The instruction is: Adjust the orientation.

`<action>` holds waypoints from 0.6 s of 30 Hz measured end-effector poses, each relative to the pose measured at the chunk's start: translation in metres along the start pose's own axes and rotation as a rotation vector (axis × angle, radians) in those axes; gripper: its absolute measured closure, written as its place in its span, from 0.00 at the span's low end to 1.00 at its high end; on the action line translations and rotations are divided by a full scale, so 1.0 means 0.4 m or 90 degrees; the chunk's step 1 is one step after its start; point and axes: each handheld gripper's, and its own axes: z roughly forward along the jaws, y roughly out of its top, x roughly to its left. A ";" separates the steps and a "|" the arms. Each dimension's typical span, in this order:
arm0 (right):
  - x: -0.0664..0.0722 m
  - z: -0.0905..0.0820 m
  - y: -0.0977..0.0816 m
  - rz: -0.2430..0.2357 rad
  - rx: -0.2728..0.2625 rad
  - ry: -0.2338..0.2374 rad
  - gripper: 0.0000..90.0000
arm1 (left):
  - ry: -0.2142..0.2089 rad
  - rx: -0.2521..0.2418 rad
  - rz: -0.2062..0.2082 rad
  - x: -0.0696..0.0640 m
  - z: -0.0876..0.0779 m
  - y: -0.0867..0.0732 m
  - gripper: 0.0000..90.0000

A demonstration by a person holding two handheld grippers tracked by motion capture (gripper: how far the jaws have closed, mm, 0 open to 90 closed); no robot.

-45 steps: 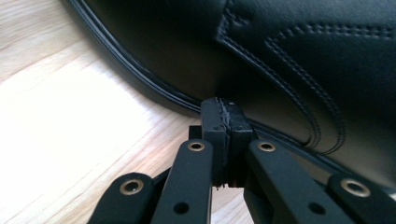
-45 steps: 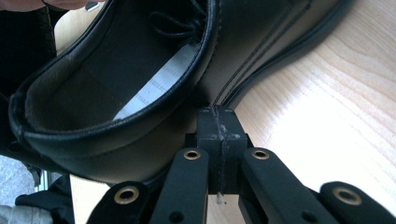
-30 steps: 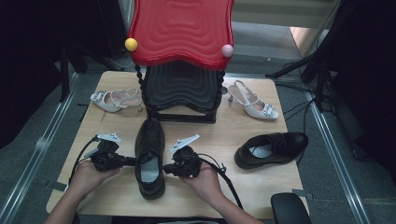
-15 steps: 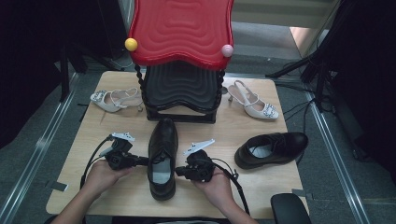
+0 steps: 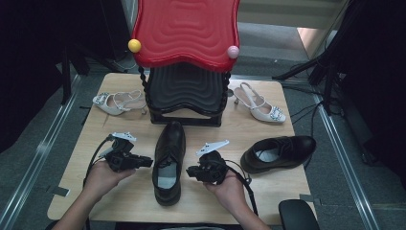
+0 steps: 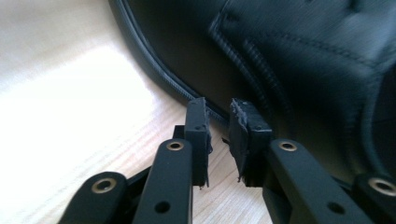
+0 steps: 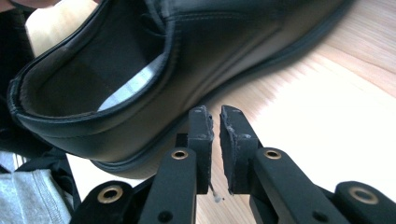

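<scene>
- The black leather lace-up shoe point(image 5: 168, 163) lies flat on the pale wooden bench point(image 5: 268, 139), toe toward the black stepped stand point(image 5: 186, 96).
- Left tool point(image 5: 147, 163): jaws just parted, gripping nothing, tips beside the shoe's side.
- Right tool point(image 5: 190, 171): jaws also just parted, narrow gap, released, near the heel.

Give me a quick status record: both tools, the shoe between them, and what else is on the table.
left tool: jaws slightly apart, just been opening, nothing between them, beside the shoe
right tool: narrow gap, just been opening, nothing held
black shoe: flat on table, toe toward rack
second black shoe: right side
white heels: left, right
</scene>
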 end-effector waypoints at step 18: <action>-0.002 -0.077 0.052 0.100 -0.043 -0.039 0.62 | 0.002 -0.103 0.066 -0.061 -0.169 0.208 0.62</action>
